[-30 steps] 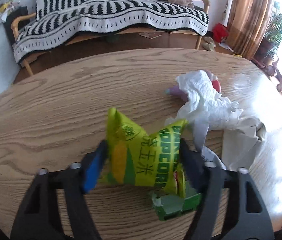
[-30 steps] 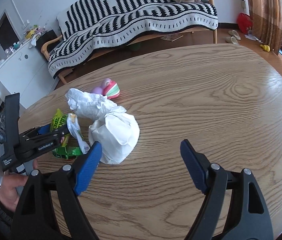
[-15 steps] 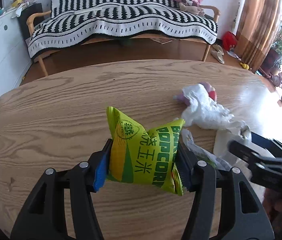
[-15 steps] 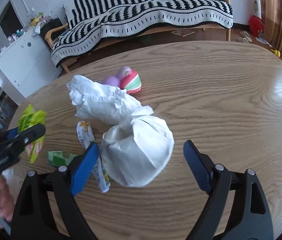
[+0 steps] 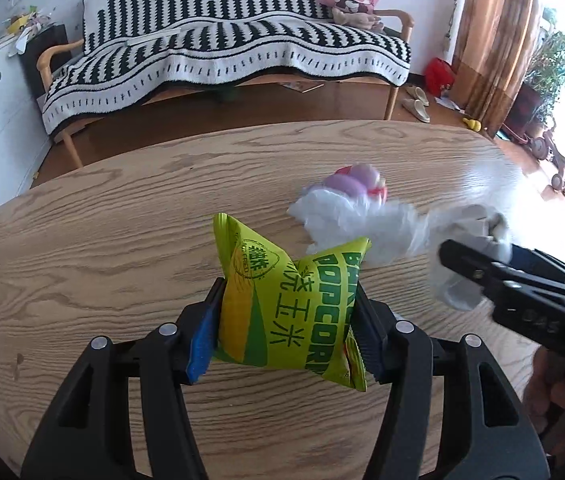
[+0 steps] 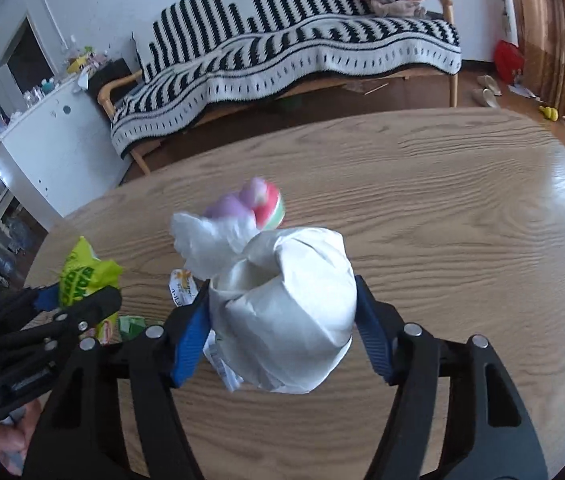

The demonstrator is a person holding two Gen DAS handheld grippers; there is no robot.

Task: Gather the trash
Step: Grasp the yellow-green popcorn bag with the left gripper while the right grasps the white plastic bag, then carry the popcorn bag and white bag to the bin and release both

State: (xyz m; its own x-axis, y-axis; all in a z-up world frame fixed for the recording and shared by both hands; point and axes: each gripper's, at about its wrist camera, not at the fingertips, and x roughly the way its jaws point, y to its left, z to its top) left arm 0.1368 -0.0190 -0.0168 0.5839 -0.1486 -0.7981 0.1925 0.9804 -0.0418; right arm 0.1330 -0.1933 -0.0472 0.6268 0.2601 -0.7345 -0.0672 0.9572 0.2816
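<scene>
My left gripper (image 5: 288, 316) is shut on a yellow-green popcorn bag (image 5: 290, 300) and holds it above the wooden table (image 5: 122, 216). My right gripper (image 6: 282, 320) is shut on a white paper bag (image 6: 286, 312) with a twisted top. The popcorn bag (image 6: 82, 276) and left gripper (image 6: 62, 312) also show at the left of the right wrist view. The white bag (image 5: 362, 220) looks blurred in the left wrist view, with the right gripper (image 5: 502, 276) beside it. A small printed wrapper (image 6: 180, 286) and a green scrap (image 6: 130, 326) lie on the table (image 6: 442, 220).
A round pink, purple and green toy (image 6: 262, 204) sits on the table just behind the white bag. A bench with a black-and-white striped blanket (image 5: 222, 52) stands beyond the far table edge. A white cabinet (image 6: 42, 140) stands at the left.
My left gripper has lifted the popcorn bag off the table and drawn back. My right gripper has moved forward and closed on the white paper bag.
</scene>
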